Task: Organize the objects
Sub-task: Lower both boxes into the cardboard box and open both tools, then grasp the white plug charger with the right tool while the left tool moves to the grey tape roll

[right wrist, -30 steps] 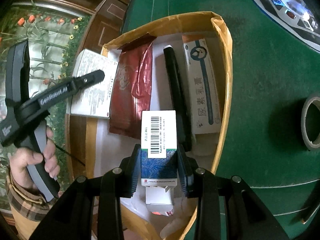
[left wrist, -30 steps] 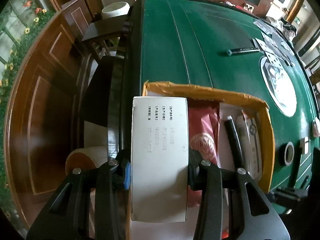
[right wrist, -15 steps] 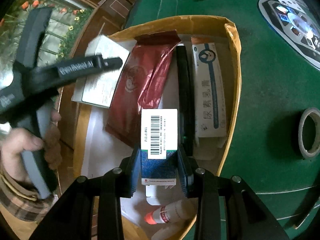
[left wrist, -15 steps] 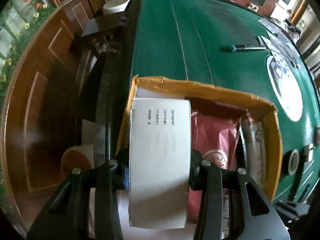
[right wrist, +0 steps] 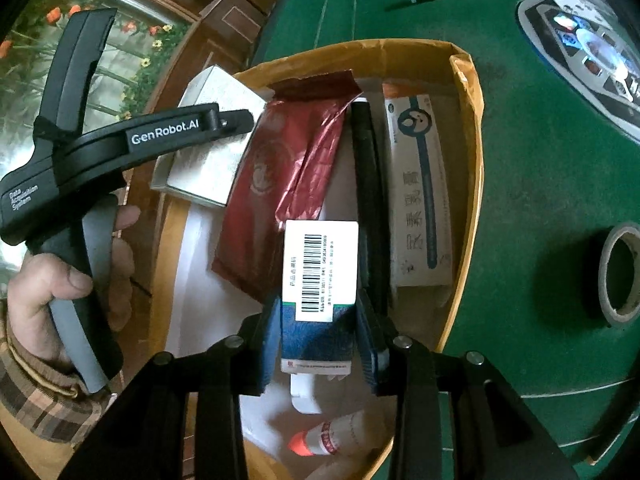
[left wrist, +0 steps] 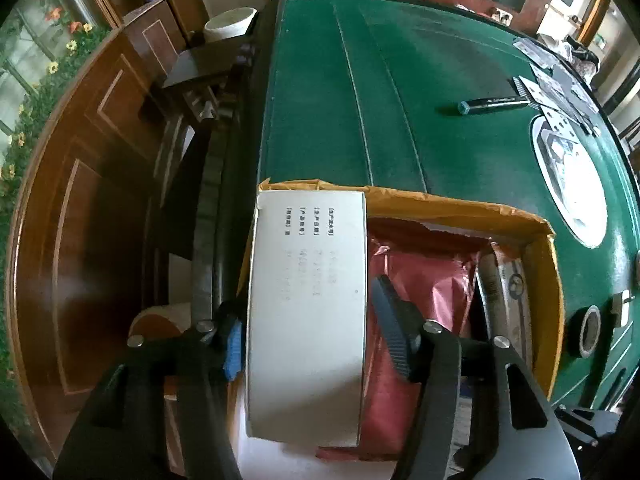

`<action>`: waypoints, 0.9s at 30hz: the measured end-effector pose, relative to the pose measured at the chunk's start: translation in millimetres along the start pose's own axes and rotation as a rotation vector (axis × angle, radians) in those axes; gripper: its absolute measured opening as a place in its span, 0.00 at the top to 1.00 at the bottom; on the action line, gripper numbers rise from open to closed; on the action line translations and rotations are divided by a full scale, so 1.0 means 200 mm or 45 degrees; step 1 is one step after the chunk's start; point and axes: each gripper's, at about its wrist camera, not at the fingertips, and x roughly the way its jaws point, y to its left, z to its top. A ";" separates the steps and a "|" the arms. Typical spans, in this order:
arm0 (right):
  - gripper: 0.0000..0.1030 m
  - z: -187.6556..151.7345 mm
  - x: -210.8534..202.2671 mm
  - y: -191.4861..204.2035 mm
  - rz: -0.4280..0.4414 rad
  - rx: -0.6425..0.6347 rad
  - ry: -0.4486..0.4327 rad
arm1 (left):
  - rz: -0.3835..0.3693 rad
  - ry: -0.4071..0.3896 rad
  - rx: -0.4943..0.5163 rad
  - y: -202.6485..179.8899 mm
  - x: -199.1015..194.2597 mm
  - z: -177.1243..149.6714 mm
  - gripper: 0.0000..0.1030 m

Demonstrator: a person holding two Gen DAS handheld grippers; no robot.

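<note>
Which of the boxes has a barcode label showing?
The blue box clamped in the right gripper. The white box between the left gripper's open jaws and the long box show only print.

The worktop [left wrist: 320, 112] wears matt green felt; the box [left wrist: 460, 206] is dull brown cardboard. The red pouch [right wrist: 288, 176] shines like crinkled foil, and the white carton [left wrist: 306, 320] is smooth matt card.

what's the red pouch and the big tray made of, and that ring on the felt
Red pouch: looks like metallic foil or foil-laminated film, glossy with sharp creases and glare. Tray: brown cardboard, matte, with a bent, ragged rim. Ring: likely a roll of tape on a pale core; material unclear.
</note>
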 end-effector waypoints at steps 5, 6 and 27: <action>0.45 -0.02 -0.04 0.00 0.042 -0.011 0.001 | 0.005 -0.025 -0.003 -0.02 -0.06 -0.01 0.32; 0.44 -0.02 -0.06 0.01 0.049 -0.020 -0.001 | 0.011 -0.033 -0.004 -0.02 -0.08 -0.02 0.31; 0.18 -0.18 -0.68 -0.62 -0.063 0.004 -0.220 | -0.363 -0.014 -0.006 -0.50 -0.43 -0.40 0.23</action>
